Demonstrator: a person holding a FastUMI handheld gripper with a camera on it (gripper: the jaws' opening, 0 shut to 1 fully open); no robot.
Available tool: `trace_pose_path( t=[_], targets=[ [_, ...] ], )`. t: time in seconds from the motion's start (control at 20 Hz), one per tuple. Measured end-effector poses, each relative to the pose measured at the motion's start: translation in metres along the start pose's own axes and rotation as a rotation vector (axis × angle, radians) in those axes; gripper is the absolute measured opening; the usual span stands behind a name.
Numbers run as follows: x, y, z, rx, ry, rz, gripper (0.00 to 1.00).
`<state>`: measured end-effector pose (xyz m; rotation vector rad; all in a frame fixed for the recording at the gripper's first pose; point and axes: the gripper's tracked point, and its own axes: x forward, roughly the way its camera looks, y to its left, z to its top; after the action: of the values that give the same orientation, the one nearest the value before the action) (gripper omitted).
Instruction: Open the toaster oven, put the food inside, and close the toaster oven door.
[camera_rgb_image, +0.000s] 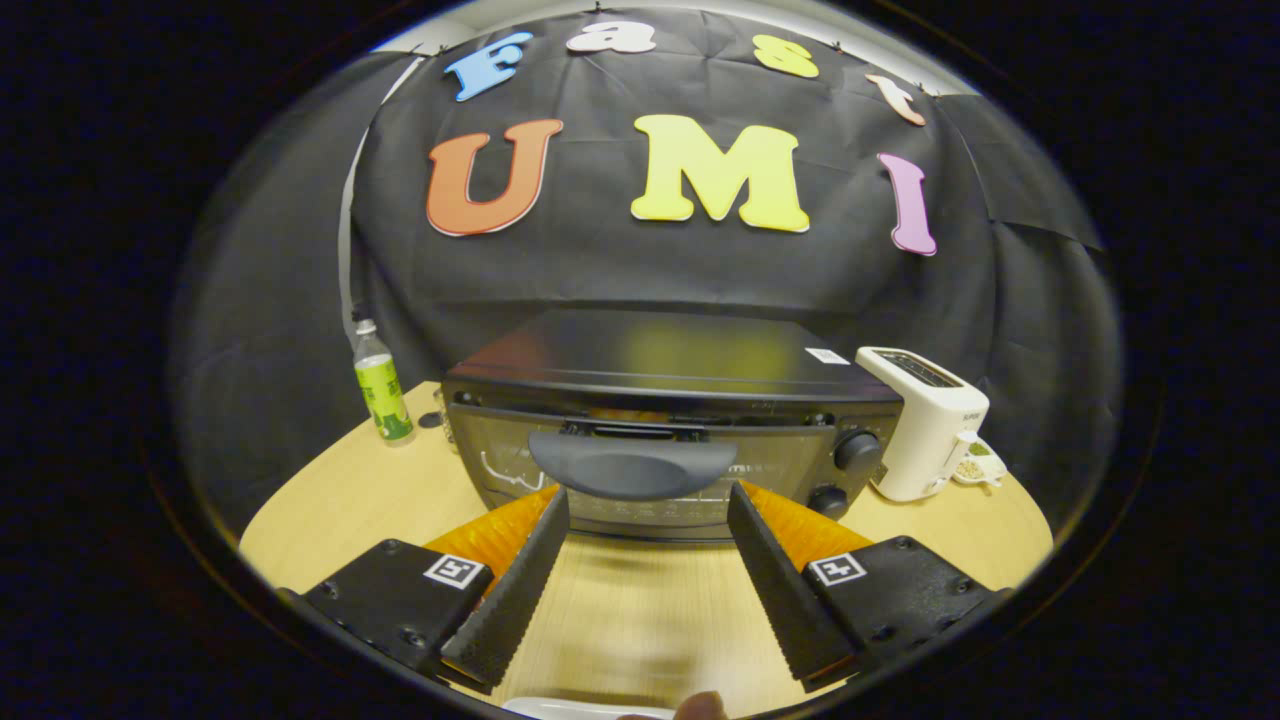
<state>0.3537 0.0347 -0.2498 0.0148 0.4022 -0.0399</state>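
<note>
At the left of the frame a bottle (381, 385) with a green label stands on the table (330, 500), just beside the oven's left corner. The oven (665, 400) sits in the middle, square ahead of the gripper (648, 500). Its door (520, 470) looks nearly shut, perhaps cracked at the top, where something orange glints through the slit; the view is too dim there to say for sure. The handle (632, 465) is a broad curved bar at the top middle of the door, just beyond the fingertips. The fingers are spread wide, one to each side of the handle, and hold nothing.

The door should be stiff and hinged low, so it will swing down on a steady pull. The handle is smooth and rounded, likely slippery; the best hold is across its middle, fingers above and below, or hooked over its top edge.

Two knobs (858, 452) sit at the oven's right end. Right of them stands a white toaster (925, 420), close against the oven. At the bottom middle a plate's rim (585, 709) just shows; whether it carries the food I cannot tell.
</note>
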Motion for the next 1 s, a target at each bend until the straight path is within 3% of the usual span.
trace_pose_path(
  t=[0.25,0.35,0.65,1.0],
  targets=[
    [-0.021,-0.003,0.013,0.083,-0.049,0.013,1.00],
    [-0.045,-0.012,0.021,0.104,-0.072,-0.022,1.00],
    [-0.155,-0.020,0.059,0.042,-0.193,-0.040,1.00],
    [-0.278,-0.016,0.073,0.041,-0.336,0.054,1.00]
  ],
)
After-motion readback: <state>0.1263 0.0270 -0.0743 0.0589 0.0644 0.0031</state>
